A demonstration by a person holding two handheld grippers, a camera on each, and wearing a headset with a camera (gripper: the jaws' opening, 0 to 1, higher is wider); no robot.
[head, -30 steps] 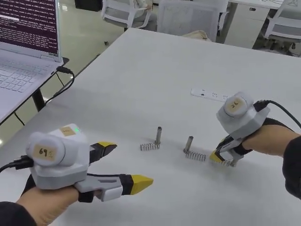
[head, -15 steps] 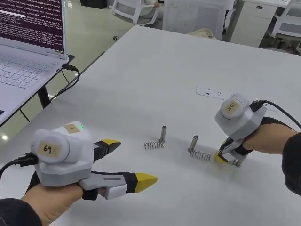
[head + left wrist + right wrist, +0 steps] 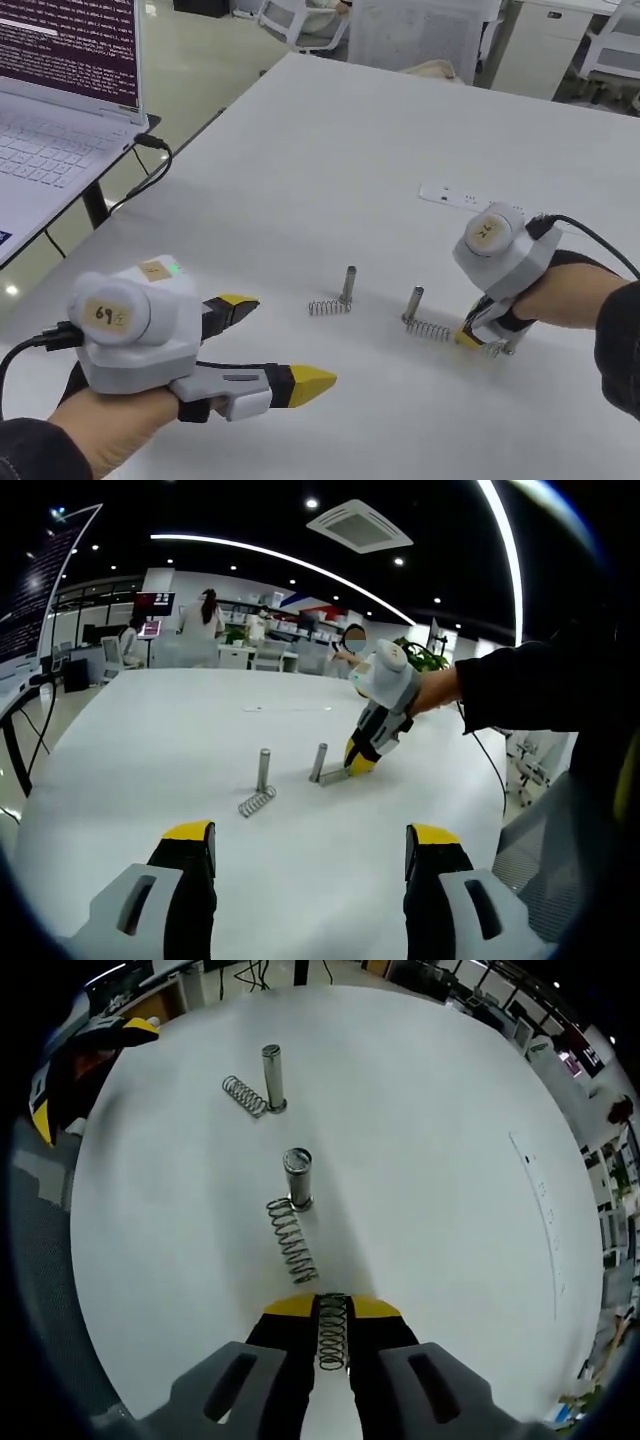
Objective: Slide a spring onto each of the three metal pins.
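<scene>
Down on the white worktop (image 3: 330, 160), the right gripper (image 3: 332, 1308) has its fingers pinched on a spring (image 3: 332, 1338), tips at the surface. Just ahead stands the near pin (image 3: 297, 1175), upright, a second spring (image 3: 291, 1242) lying at its foot. Beyond is the far pin (image 3: 271, 1075), a third spring (image 3: 243, 1096) beside it. The left gripper (image 3: 310, 845) hovers well apart, fingers spread wide.
</scene>
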